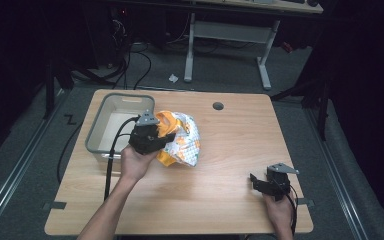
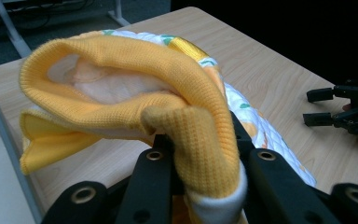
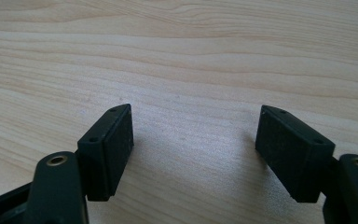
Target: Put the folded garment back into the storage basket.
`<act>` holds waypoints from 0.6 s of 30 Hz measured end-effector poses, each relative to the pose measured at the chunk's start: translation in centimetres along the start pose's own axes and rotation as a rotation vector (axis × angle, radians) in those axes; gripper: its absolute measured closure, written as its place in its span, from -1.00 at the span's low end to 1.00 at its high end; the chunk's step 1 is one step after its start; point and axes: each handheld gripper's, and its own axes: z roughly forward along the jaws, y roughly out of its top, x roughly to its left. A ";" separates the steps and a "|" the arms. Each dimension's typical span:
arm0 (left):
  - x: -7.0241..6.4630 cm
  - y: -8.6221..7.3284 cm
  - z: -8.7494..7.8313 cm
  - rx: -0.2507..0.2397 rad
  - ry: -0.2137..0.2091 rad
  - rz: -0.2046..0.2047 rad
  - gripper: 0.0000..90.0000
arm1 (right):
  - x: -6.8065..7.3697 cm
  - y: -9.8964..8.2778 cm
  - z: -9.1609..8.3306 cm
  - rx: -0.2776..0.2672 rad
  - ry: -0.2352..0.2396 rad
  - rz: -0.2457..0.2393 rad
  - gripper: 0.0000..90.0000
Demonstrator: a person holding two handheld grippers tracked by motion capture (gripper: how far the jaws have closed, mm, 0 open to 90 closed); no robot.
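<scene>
At the table's left stands a grey bin, open-topped and seemingly bare inside. Just to its right the left gripper is clamped on a small garment — yellow ribbed trim, white printed cloth — pinching a fold of the yellow edge, which the left gripper view shows bunched between the jaws. Most of the garment lies crumpled on the wooden table, right beside the bin's near corner, with the pinched edge raised off the surface. This looks like the lift after the grasp, the cloth likely bound for the bin. The next move calls for raising it clear of the rim, carrying it left over the opening, then letting go. Far right, the right gripper idles near the table's edge — jaws wide apart, nothing between them.
</scene>
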 end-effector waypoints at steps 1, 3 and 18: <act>0.1 0.1 -0.2 -0.003 0.000 0.000 0.72 | 0.0 0.0 0.0 -0.002 0.001 0.000 -0.38; 0.2 0.2 -0.4 -0.007 0.005 0.002 0.72 | 0.0 0.0 0.0 -0.002 0.001 0.001 -0.37; 2.0 0.0 -2.2 -0.029 0.037 -0.025 0.72 | 0.0 0.0 0.0 -0.002 0.001 0.000 -0.38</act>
